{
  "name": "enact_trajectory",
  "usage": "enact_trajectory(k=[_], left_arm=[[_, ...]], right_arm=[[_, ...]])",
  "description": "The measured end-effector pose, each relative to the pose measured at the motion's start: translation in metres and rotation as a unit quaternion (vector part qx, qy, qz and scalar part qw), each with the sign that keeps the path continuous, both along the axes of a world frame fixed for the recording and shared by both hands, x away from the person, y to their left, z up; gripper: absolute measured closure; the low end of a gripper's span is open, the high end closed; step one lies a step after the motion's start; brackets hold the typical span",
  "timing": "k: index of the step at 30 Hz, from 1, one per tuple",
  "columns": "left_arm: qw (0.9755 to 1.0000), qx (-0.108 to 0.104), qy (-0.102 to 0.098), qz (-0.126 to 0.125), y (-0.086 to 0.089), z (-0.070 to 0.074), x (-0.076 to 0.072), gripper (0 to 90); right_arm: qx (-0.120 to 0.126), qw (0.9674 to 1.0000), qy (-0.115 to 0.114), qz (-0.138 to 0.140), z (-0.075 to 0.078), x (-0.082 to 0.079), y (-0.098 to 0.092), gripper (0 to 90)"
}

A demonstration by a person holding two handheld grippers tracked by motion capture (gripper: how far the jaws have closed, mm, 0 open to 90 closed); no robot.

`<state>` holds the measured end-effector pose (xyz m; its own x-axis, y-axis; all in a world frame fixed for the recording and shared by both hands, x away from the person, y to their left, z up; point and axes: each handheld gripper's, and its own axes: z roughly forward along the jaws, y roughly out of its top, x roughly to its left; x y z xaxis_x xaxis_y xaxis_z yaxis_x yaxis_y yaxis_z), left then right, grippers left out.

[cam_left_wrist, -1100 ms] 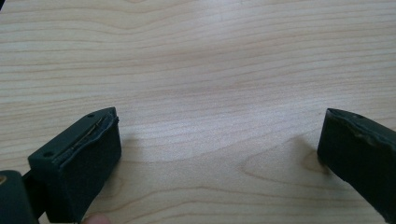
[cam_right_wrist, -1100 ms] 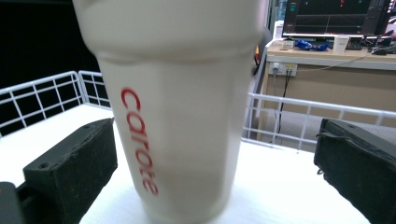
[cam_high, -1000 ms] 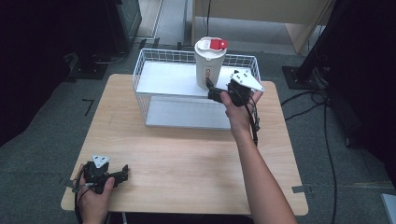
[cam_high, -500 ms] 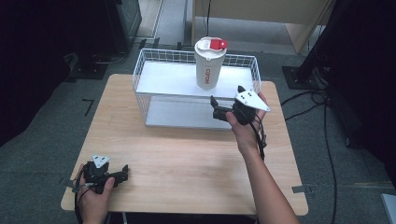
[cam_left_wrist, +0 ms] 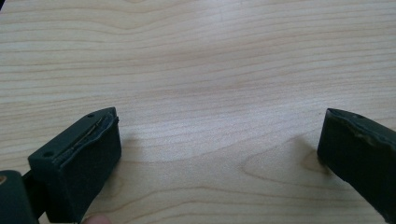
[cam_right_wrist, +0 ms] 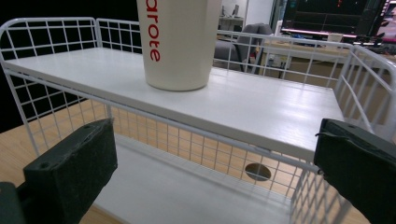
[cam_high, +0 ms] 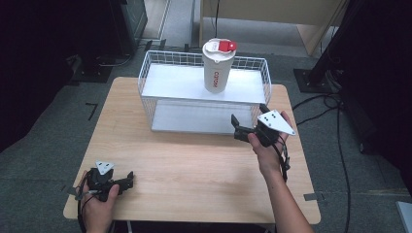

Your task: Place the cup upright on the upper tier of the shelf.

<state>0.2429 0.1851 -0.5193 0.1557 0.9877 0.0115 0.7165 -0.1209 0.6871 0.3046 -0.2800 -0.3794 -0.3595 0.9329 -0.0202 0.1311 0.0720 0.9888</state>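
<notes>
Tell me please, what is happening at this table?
A person holds a two-jaw tool in each hand. The right tool is open and empty, in front of the white wire rack, where a white cup with a red lid tab stands upright on the top shelf. The left tool rests open on the wooden table, near its front-left corner.

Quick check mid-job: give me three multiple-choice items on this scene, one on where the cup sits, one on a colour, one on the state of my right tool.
1. Where does the white cup stand?
A. on the rack's upper shelf
B. on the bare table
C. in the left tool

2. What colour is the flap on the cup's lid?
A. blue
B. red
C. green

3. How is the right tool?
A. shut on the cup
B. shut on nothing
C. open, holding nothing

Answers:
1 A, the cup stands upright on the wire rack's top board.
2 B, the high view shows it red.
3 C, its jaws stand wide apart before the rack.
</notes>
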Motion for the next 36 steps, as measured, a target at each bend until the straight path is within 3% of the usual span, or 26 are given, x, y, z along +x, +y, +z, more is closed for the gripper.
enact_trajectory(k=[9,20,36], left_arm=[[1.0000,0.000,0.000,0.000,0.000,0.000,0.000,0.0],[1.0000,0.000,0.001,0.000,0.000,0.000,0.000,0.0],[1.0000,0.000,0.001,0.000,0.000,0.000,0.000,0.0]], right_arm=[[-0.014,0.9997,0.010,-0.015,-0.017,-0.016,-0.017,0.0],[-0.012,0.9988,0.032,-0.034,-0.044,-0.029,-0.037,0.0],[-0.014,0.9961,0.054,-0.068,-0.069,-0.058,-0.073,0.0]])
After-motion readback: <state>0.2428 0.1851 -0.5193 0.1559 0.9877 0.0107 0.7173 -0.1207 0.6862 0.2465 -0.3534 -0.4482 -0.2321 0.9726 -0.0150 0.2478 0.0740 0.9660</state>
